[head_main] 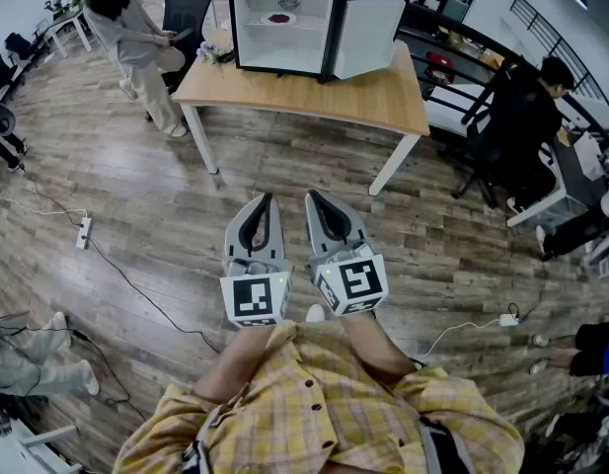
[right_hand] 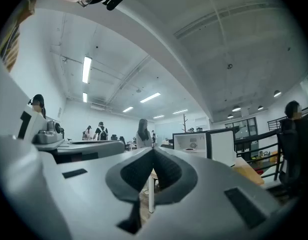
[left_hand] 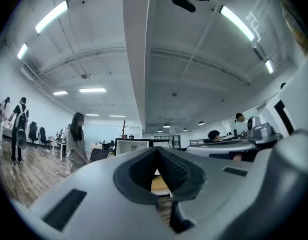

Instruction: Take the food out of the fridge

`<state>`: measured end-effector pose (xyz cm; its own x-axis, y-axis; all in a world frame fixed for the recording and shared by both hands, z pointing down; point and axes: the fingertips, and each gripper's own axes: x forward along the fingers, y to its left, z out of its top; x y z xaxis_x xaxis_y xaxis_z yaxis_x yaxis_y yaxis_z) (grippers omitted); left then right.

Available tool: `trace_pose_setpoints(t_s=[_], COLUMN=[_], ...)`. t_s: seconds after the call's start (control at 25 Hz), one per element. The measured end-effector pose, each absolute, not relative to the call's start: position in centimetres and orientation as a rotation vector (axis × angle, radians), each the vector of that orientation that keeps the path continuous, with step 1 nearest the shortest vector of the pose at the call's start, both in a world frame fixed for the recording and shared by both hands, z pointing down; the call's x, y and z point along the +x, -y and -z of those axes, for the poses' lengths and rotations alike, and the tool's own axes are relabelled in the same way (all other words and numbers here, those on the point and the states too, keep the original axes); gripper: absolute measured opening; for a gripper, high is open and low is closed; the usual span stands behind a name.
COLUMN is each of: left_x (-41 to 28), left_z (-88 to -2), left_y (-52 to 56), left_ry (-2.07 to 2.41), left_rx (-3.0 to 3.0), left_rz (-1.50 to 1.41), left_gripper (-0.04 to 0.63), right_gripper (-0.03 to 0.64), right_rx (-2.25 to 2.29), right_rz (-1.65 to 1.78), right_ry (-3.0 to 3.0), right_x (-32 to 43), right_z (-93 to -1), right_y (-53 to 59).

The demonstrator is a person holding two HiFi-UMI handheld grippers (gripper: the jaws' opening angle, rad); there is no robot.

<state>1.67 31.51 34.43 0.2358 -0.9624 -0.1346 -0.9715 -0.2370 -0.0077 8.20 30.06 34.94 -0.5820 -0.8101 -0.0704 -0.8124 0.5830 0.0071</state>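
Observation:
A small white fridge point(head_main: 284, 30) with a black frame stands on a wooden table point(head_main: 314, 95), its door point(head_main: 368, 36) swung open to the right. On its shelf lies a plate with dark red food point(head_main: 279, 18). My left gripper point(head_main: 264, 199) and right gripper point(head_main: 314, 197) hover side by side over the floor, well short of the table, both shut and empty. The fridge shows small and far off in the left gripper view point(left_hand: 132, 146) and in the right gripper view point(right_hand: 191, 142). Jaw tips meet in both gripper views point(left_hand: 156, 148) point(right_hand: 154, 148).
A person point(head_main: 131, 38) stands left of the table next to a black office chair point(head_main: 189, 10). Another person point(head_main: 526, 117) sits at a desk on the right. A power strip and cable point(head_main: 84, 232) lie on the wood floor at left; a white cable point(head_main: 472, 324) at right.

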Motion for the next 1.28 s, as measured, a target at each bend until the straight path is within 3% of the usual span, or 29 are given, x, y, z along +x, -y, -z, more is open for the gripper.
trace_pose_setpoints(t_s=[1.28], left_x=[-1.3], left_z=[-35.0], left_y=[-33.7], left_ry=[-1.851], left_rx=[-2.397], left_rz=[-0.145], left_gripper=[0.008], right_gripper=[0.008], right_rx=[-1.413], right_rz=[-0.118], right_ry=[-2.725], right_x=[5.4], right_z=[-34.3], right_y=[-32.6])
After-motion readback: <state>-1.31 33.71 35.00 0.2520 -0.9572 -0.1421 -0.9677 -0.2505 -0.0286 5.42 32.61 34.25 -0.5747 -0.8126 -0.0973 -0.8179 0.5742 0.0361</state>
